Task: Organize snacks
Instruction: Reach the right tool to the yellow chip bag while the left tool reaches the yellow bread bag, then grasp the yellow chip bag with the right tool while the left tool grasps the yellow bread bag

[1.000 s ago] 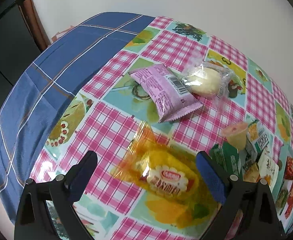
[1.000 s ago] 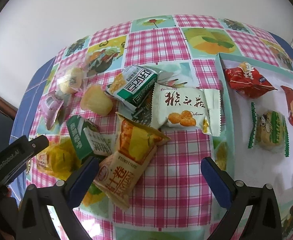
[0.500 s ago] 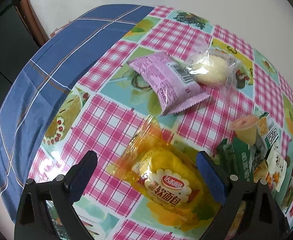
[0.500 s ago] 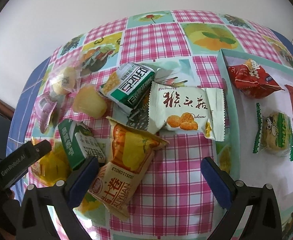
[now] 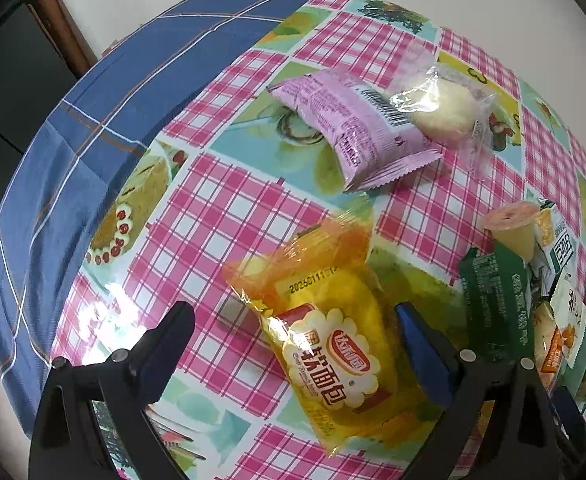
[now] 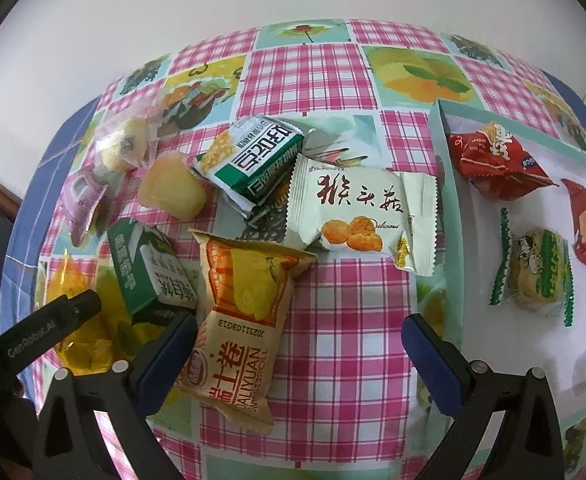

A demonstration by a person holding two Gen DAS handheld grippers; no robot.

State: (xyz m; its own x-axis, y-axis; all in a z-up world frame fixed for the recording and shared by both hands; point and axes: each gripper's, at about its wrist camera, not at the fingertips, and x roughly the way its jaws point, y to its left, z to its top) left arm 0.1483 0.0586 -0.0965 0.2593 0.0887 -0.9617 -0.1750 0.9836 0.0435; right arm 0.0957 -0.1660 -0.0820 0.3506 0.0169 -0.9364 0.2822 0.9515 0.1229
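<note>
Progress: the sorting is begun but, as I judge, less than half done; a few snacks lie in the tray (image 6: 447,216) and most are loose on the table (image 6: 333,320).
In the tray: three red packets are visible, one red packet (image 6: 497,160) at the far corner and two at the right edge, plus one green-edged cookie (image 6: 533,276); the tray runs out of the picture, so there may be more.
Left on the table: eight pieces.
Count, packets: one orange bread pack (image 5: 325,324), one purple pack (image 5: 353,128), one dark green pack (image 5: 497,300), one green-white pack (image 6: 257,156), one pale mushroom-biscuit pack (image 6: 365,216), one Swiss roll pack (image 6: 241,316).
Count, other: one clear-wrapped bun (image 5: 445,108), one jelly cup (image 5: 513,232).
Left gripper (image 5: 293,344): jaws spread wide, holding nothing, with the orange bread pack between them near the table's left edge.
Right gripper (image 6: 297,352): jaws released and empty, over the Swiss roll pack, just beside the tray's near wall.
</note>
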